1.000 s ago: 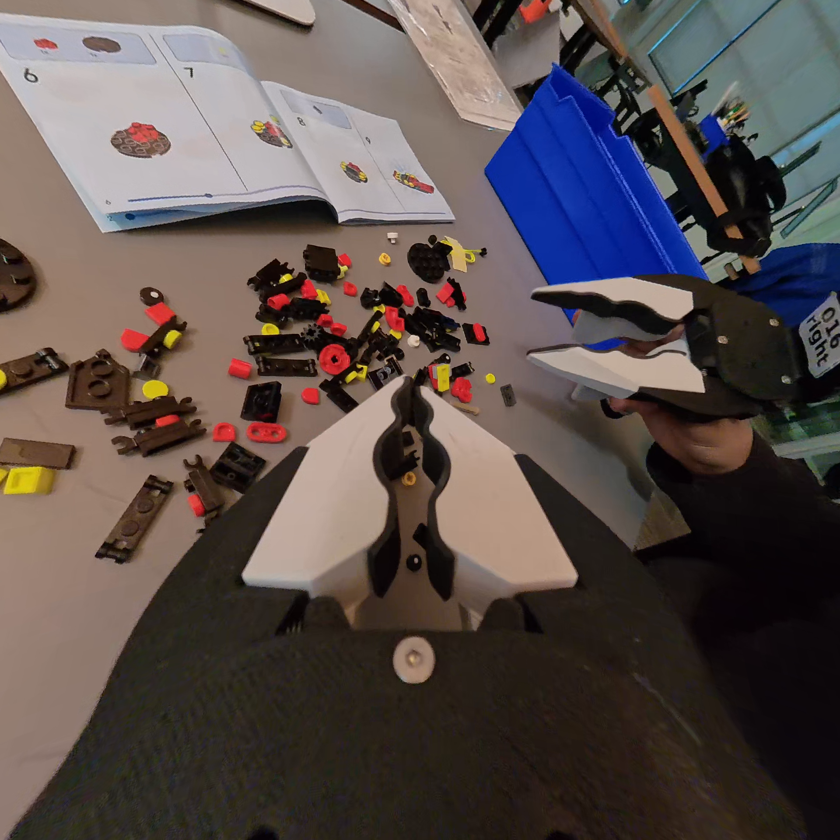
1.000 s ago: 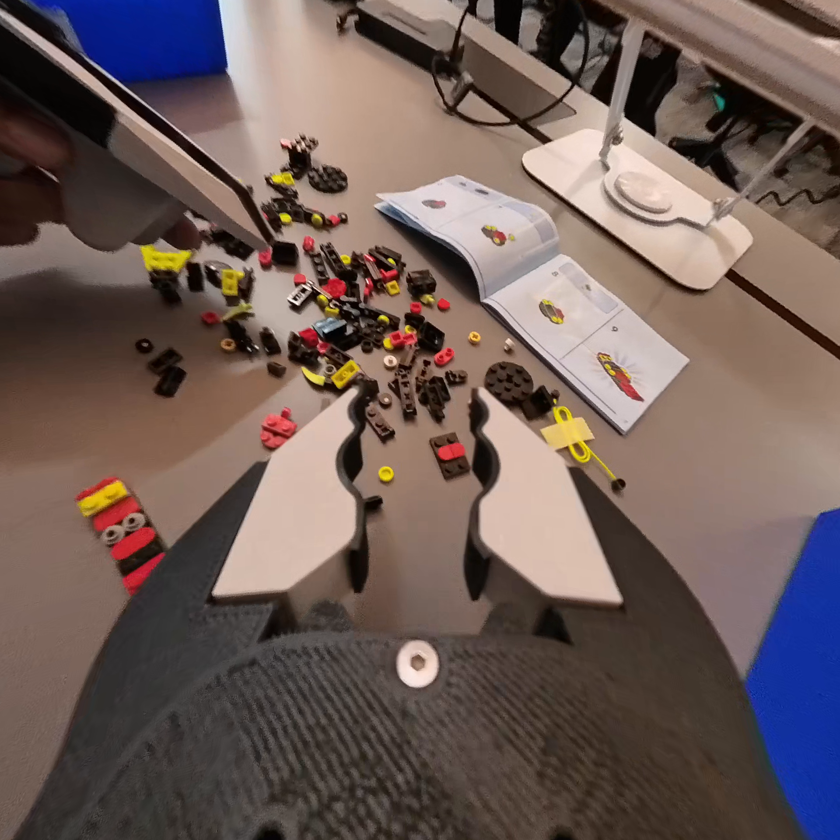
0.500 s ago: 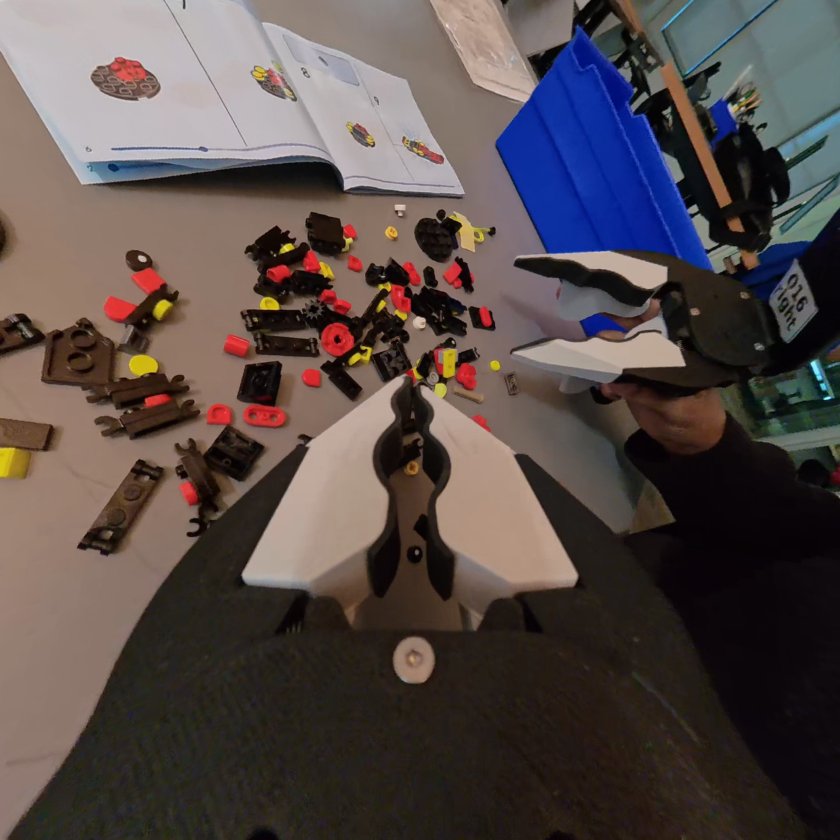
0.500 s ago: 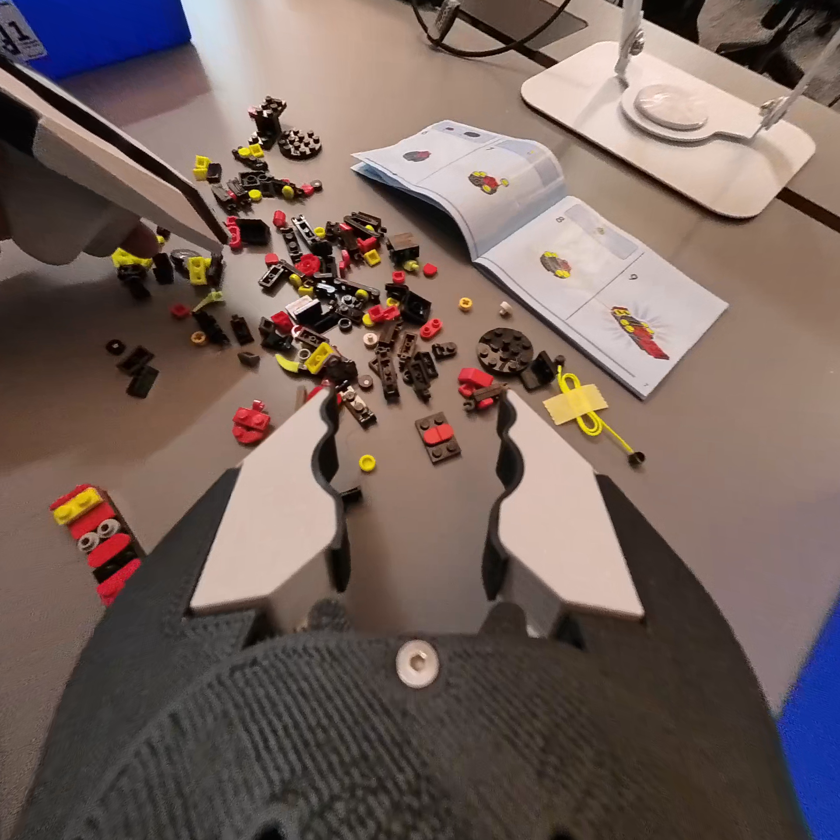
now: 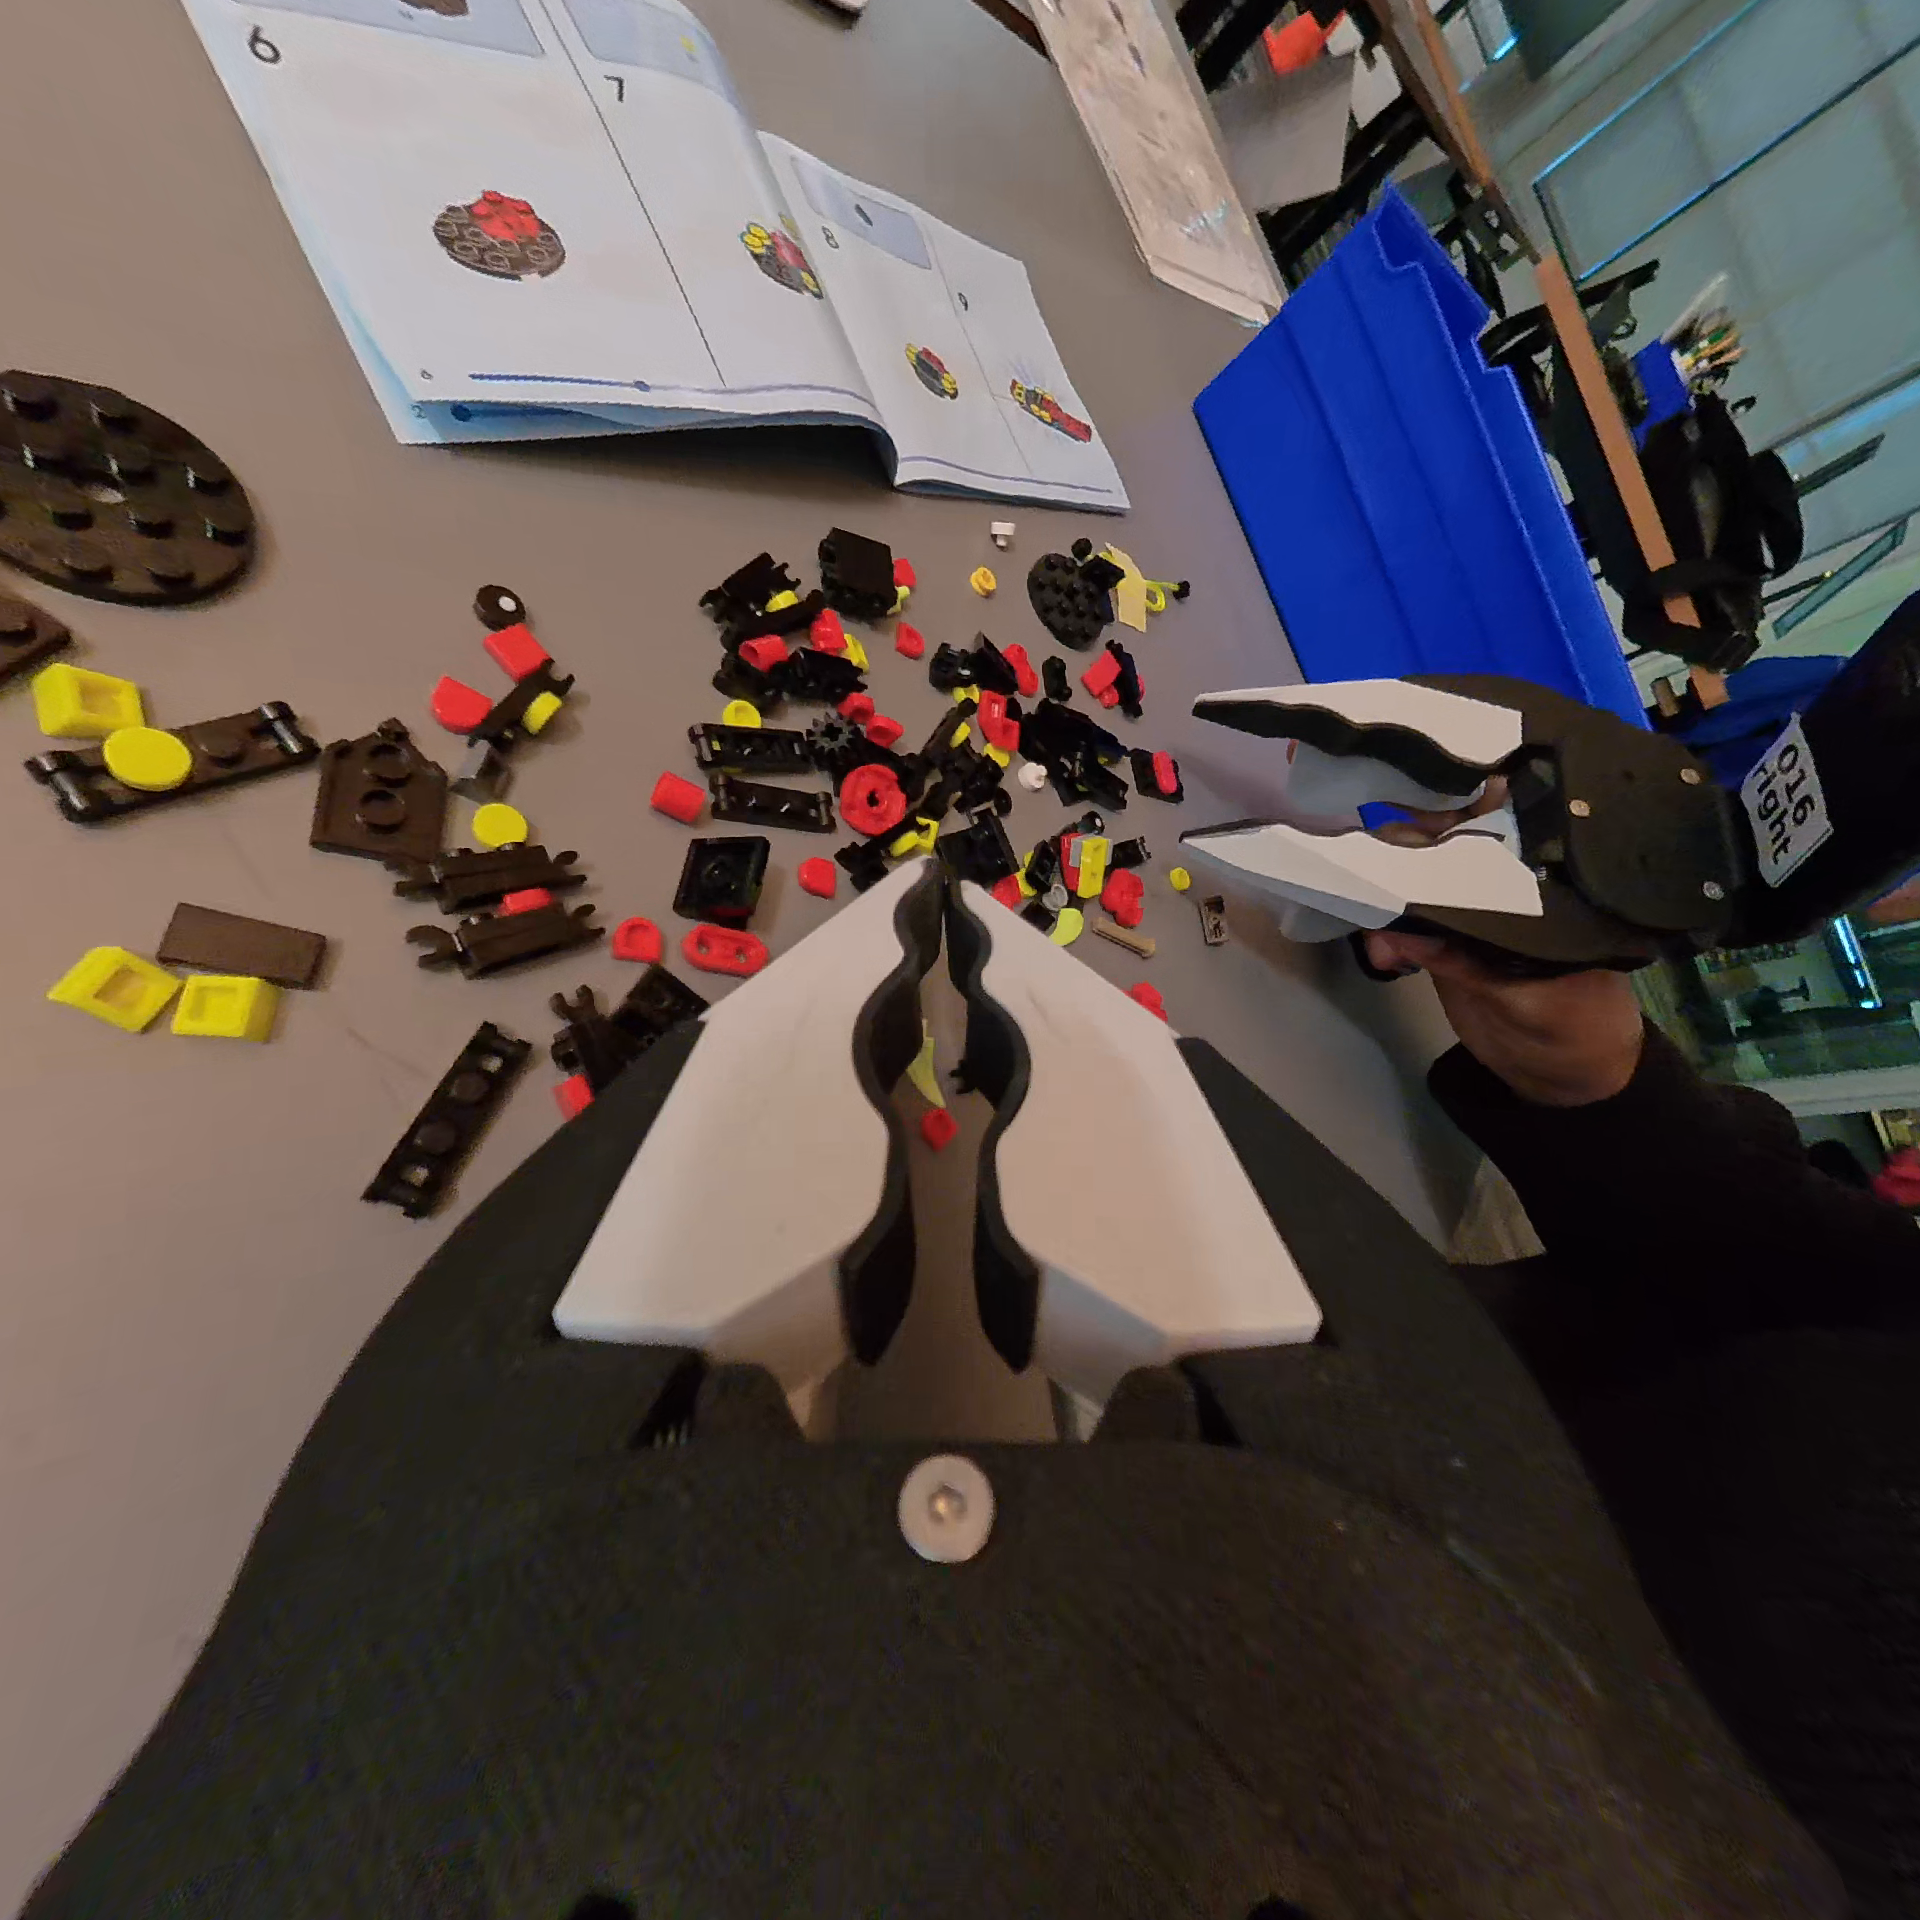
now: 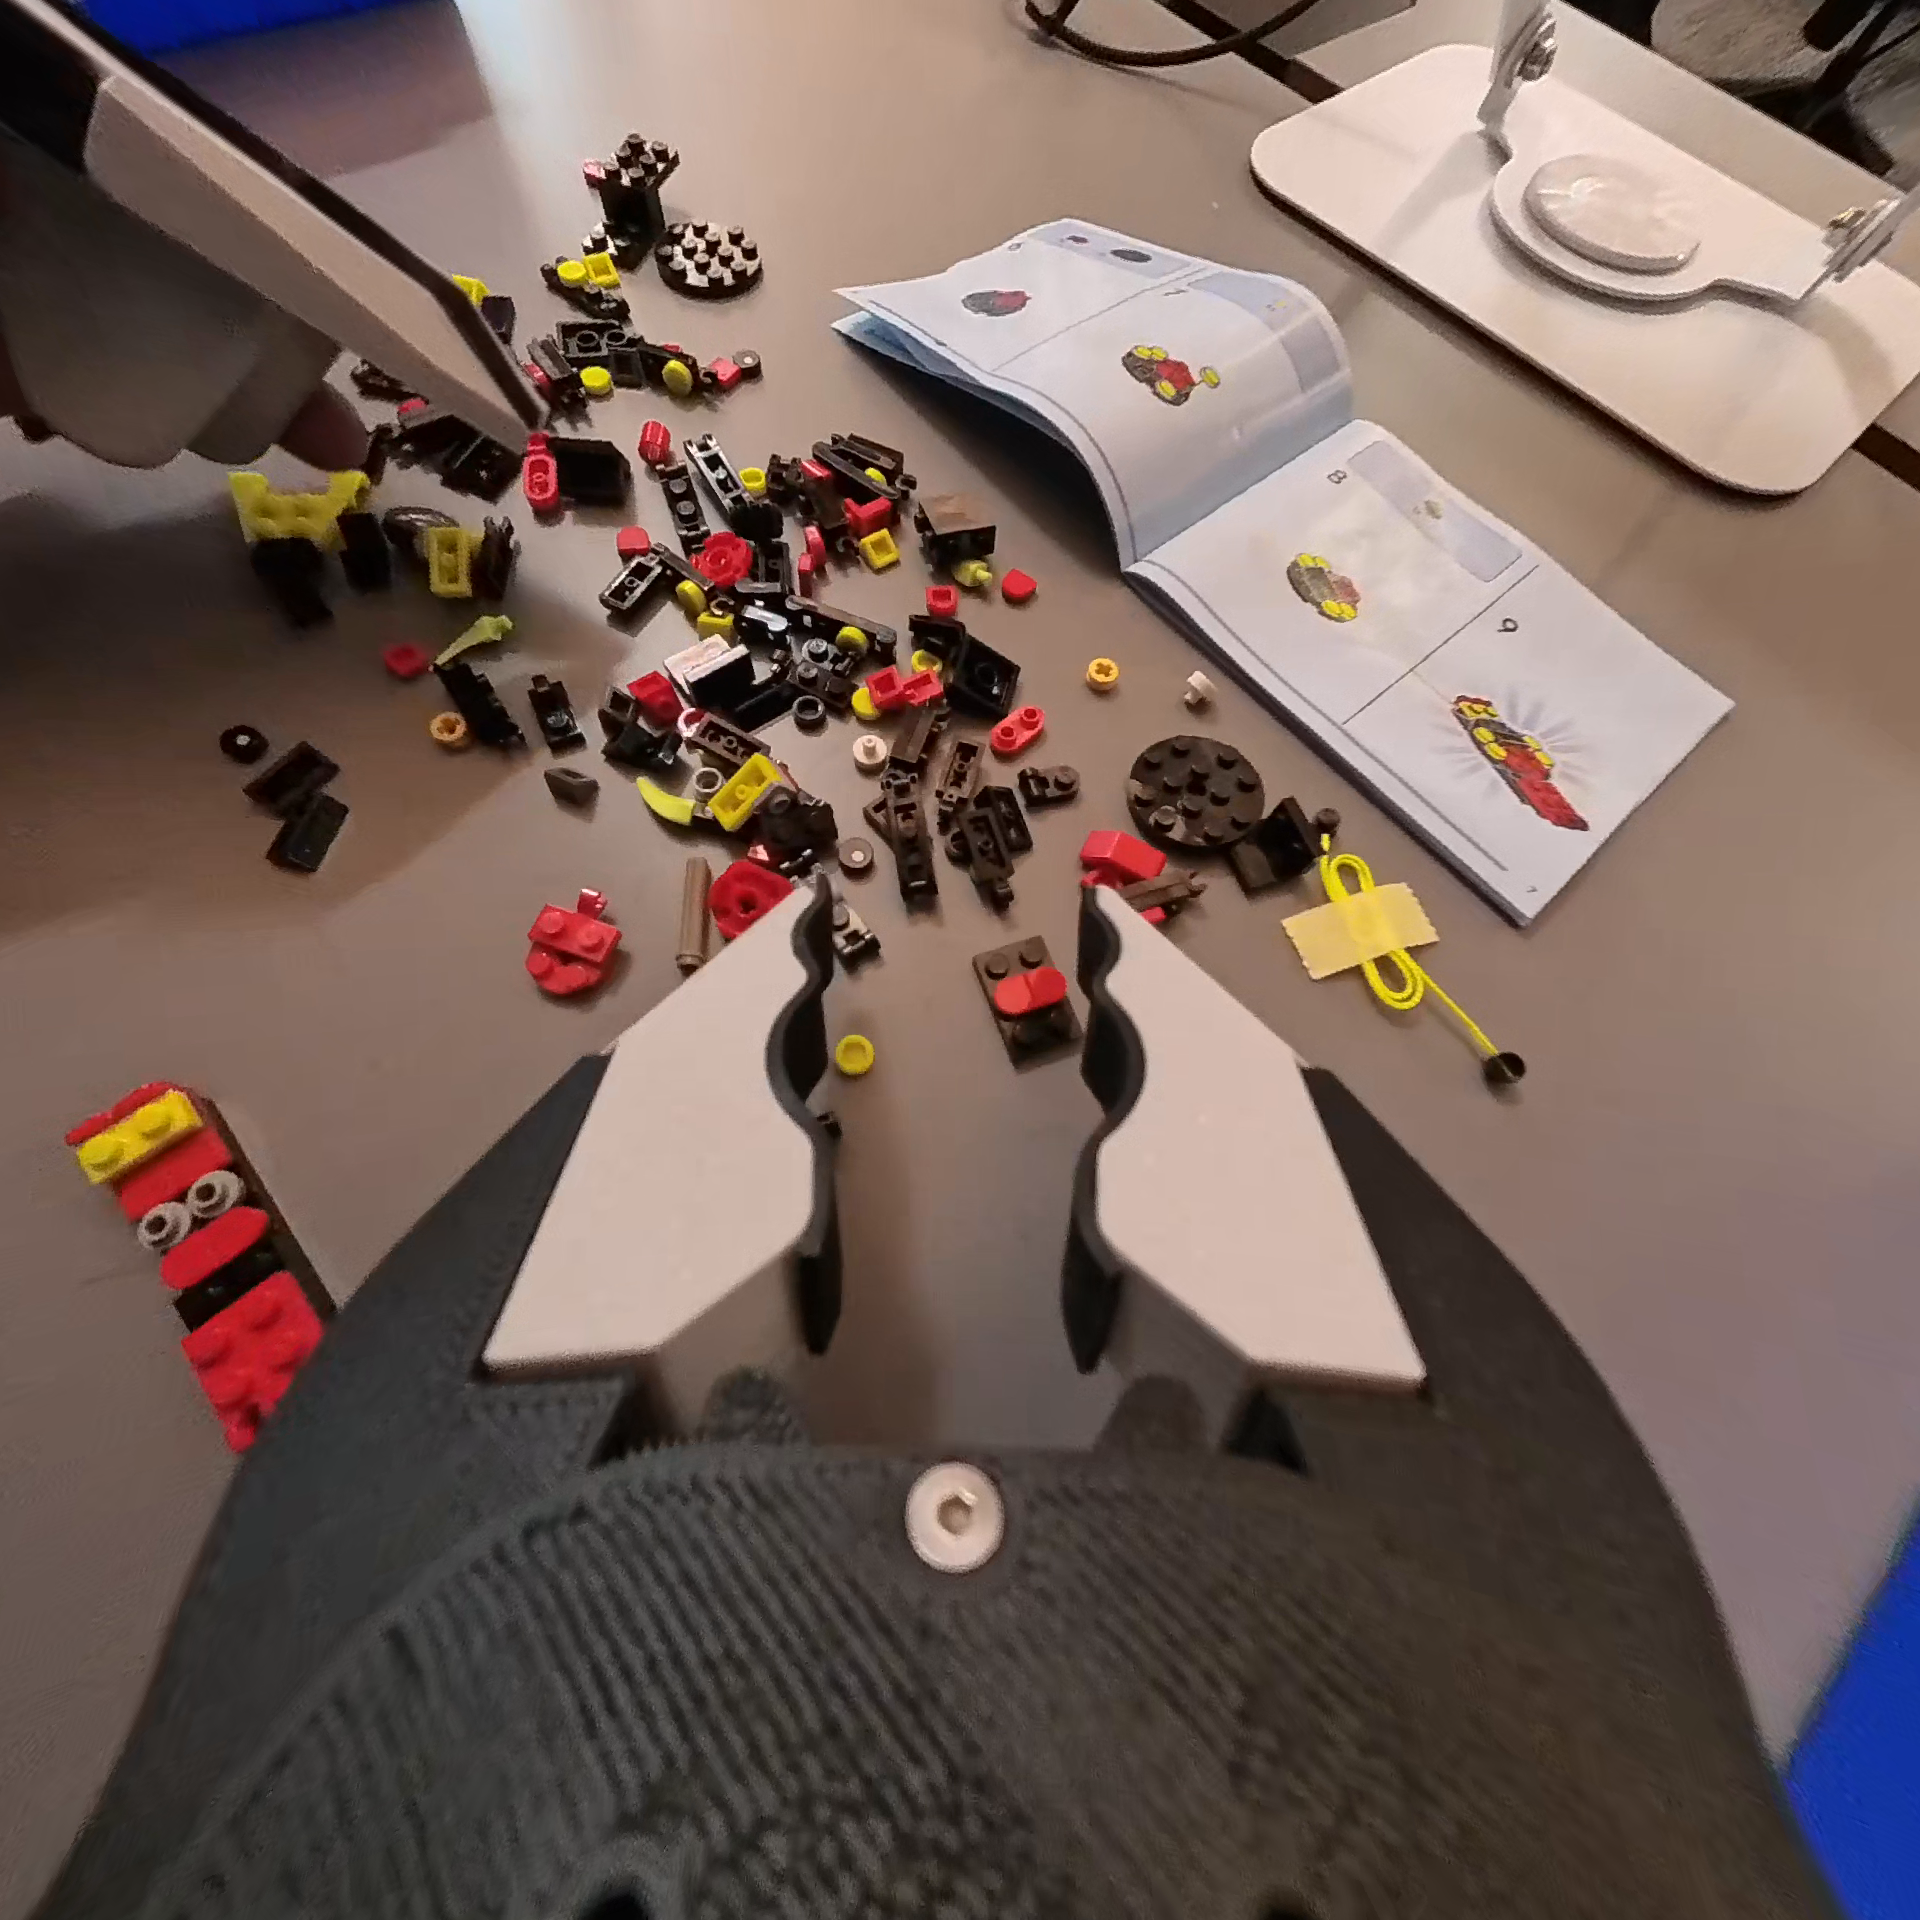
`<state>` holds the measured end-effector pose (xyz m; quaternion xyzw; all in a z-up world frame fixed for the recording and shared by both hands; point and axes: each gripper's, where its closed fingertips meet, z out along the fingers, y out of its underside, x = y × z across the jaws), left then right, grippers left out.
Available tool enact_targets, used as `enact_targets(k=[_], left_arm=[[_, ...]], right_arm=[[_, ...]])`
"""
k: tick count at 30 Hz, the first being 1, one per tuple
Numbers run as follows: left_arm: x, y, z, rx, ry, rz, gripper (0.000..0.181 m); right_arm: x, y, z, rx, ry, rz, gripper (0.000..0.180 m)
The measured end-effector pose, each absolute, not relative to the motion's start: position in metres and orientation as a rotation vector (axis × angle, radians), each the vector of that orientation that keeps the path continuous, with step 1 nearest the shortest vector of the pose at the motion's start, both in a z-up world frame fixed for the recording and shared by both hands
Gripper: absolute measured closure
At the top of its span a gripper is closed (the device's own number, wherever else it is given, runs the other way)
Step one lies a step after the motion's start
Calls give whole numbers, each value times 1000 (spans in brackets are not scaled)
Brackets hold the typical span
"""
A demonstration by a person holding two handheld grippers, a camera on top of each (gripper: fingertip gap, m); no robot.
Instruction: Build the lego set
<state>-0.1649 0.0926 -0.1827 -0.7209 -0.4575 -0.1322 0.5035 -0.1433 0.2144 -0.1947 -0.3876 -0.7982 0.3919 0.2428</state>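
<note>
Loose black, red and yellow lego pieces [image 5: 935, 748] lie in a pile on the grey table and also show in the right wrist view [image 6: 790, 644]. My left gripper [image 5: 940, 883] is shut and empty above the pile's near edge. Its tip [image 6: 525, 416] shows at the upper left of the right wrist view. My right gripper [image 6: 956, 909] is open and empty, low over a black plate with a red piece [image 6: 1023, 992]. It also shows in the left wrist view [image 5: 1195, 774]. A partly built red, yellow and black strip [image 6: 197, 1236] lies to the left of the right gripper.
An open instruction booklet [image 5: 644, 260] lies beyond the pile. A large round black plate [image 5: 104, 488] is at the far left, and a small one [image 6: 1195, 779] is near a taped yellow string [image 6: 1361, 935]. A blue bin [image 5: 1403, 468] and a white stand base [image 6: 1610, 260] border the area. Spacing between my two grippers at the tips: around 12 cm. To the large round black plate [image 5: 104, 488]: left tips about 12 cm, right tips about 25 cm. The right camera catches it too, in the right wrist view [image 6: 710, 259].
My right gripper has come lower and closer to the pile; its jaws widened, then narrowed again, staying open. The left gripper stays shut and has shifted slightly.
</note>
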Motion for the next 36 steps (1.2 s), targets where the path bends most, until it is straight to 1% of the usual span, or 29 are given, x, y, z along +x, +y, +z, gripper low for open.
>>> enact_targets(k=[2, 3, 5, 8, 11, 13, 16, 20, 22, 23, 24, 26, 29, 31, 34, 36], left_arm=[[-166, 92, -182, -1740, -1099, -305, 181], [-168, 90, -182, -1745, -1097, -292, 181], [-173, 84, -184, -1780, -1106, -236, 181], [-185, 71, -179, -1772, -1115, -147, 181], [-192, 63, -168, -1714, -1114, -112, 181], [-195, 59, -166, -1729, -1100, -64, 181], [-201, 52, -166, -1795, -1053, 80, 181], [-211, 54, -156, -1823, -940, 253, 178], [-221, 63, -149, -1825, -905, 296, 176], [-229, 68, -145, -1824, -900, 300, 172], [-239, 71, -141, -1821, -907, 313, 170], [-258, 76, -135, -1836, -904, 344, 167], [-268, 69, -139, -1837, -953, 407, 167], [-259, 58, -148, -1808, -992, 423, 172], [-255, 51, -149, -1748, -1021, 369, 173], [-255, 61, -142, -1730, -974, 261, 167]], right_arm=[[-143, 214, -193, -1059, -2181, 1079, 133], [-143, 213, -192, -1053, -2179, 1087, 136], [-147, 212, -189, -1023, -2167, 1099, 151], [-161, 215, -182, -1014, -2109, 1111, 154], [-173, 204, -163, -1055, -2086, 1227, 158], [-164, 183, -160, -1104, -2202, 1382, 180], [-163, 174, -153, -1180, -2192, 1513, 180], [-182, 190, -120, -1085, -2036, 1453, 180], [-201, 198, -95, -1021, -1934, 1389, 160], [-210, 200, -88, -999, -1924, 1355, 160], [-217, 199, -88, -1000, -1950, 1317, 154], [-222, 199, -97, -1029, -2008, 1241, 148], [-214, 205, -114, -1022, -1992, 1223, 150], [-206, 209, -129, -1047, -1985, 1280, 158], [-211, 213, -152, -1071, -2075, 1317, 156], [-216, 217, -159, -1111, -2145, 1312, 153]])
